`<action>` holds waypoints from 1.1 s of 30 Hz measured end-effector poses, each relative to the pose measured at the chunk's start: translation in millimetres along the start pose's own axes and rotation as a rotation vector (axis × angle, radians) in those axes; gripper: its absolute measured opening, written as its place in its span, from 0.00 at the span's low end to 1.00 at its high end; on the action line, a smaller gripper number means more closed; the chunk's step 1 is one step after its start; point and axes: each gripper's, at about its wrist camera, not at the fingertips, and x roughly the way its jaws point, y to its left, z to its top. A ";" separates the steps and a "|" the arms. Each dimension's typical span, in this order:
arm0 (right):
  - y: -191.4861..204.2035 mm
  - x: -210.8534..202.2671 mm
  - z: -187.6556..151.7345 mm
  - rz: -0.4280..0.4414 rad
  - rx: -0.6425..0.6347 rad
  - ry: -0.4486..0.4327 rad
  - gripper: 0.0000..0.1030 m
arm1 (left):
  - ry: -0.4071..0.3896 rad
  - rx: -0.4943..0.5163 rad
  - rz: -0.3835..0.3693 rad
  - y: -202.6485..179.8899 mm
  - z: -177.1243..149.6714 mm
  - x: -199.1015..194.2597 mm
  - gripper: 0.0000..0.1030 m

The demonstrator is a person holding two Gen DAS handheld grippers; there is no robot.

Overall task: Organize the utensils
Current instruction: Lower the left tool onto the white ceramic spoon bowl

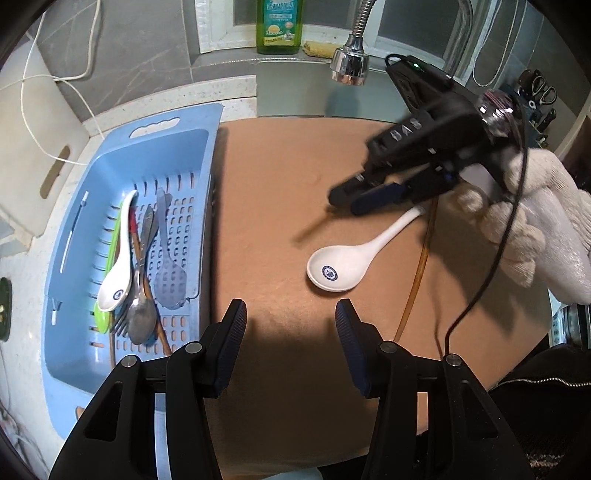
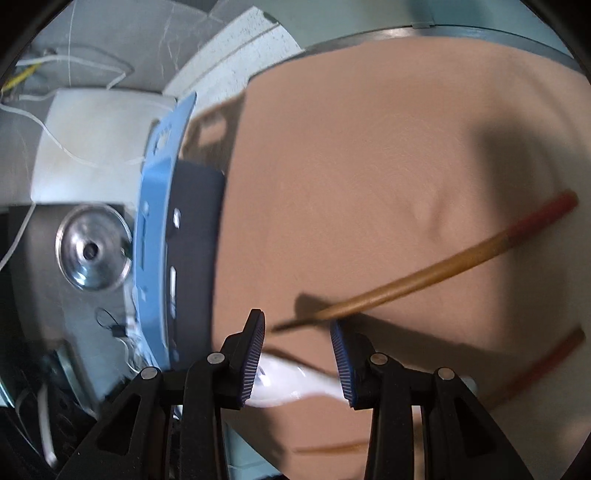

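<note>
My left gripper point(image 1: 291, 321) hangs open over the tan mat point(image 1: 280, 184) with nothing between its fingers. To its left the blue basket point(image 1: 74, 229) holds several utensils, among them a white ceramic spoon point(image 1: 118, 273) and a metal spoon point(image 1: 142, 317). A second white spoon point(image 1: 340, 266) lies on the mat beside a wooden chopstick point(image 1: 417, 269). A gloved hand point(image 1: 535, 221) holds my right gripper point(image 1: 349, 201) just above that spoon's handle. In the right wrist view my right gripper point(image 2: 297, 321) has its jaws apart over the spoon point(image 2: 291, 384). A red-ended chopstick point(image 2: 443, 273) crosses by its right fingertip; contact is unclear.
A faucet head point(image 1: 349, 66) hangs over the mat's far edge, with a green soap bottle point(image 1: 279, 26) and a sponge point(image 1: 317, 50) on the sill. A knife block point(image 1: 543, 92) stands far right. The sink drain point(image 2: 92, 247) shows beyond the basket point(image 2: 155, 221). A black cable point(image 1: 480, 288) trails from the right gripper.
</note>
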 end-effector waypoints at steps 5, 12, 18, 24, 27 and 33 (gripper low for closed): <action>8.4 -15.3 -6.3 0.009 -0.049 -0.038 0.33 | 0.010 0.020 -0.011 -0.4 1.5 2.5 0.48; -5.7 -58.7 -40.3 0.035 -0.043 -0.114 0.33 | 0.046 0.120 -0.034 -9.0 6.4 9.7 0.48; -26.0 -59.6 -61.0 0.039 0.049 -0.120 0.33 | 0.128 0.249 -0.075 -18.6 12.0 24.7 0.53; -34.2 -50.5 -62.7 0.043 0.119 -0.136 0.33 | 0.209 0.385 -0.065 -27.8 21.0 44.8 0.53; -35.1 -46.5 -62.5 0.032 0.147 -0.145 0.33 | 0.223 0.401 -0.081 -26.0 28.0 52.0 0.53; -39.6 -40.3 -57.1 0.013 0.207 -0.157 0.33 | 0.252 0.412 -0.114 -21.1 36.0 65.4 0.53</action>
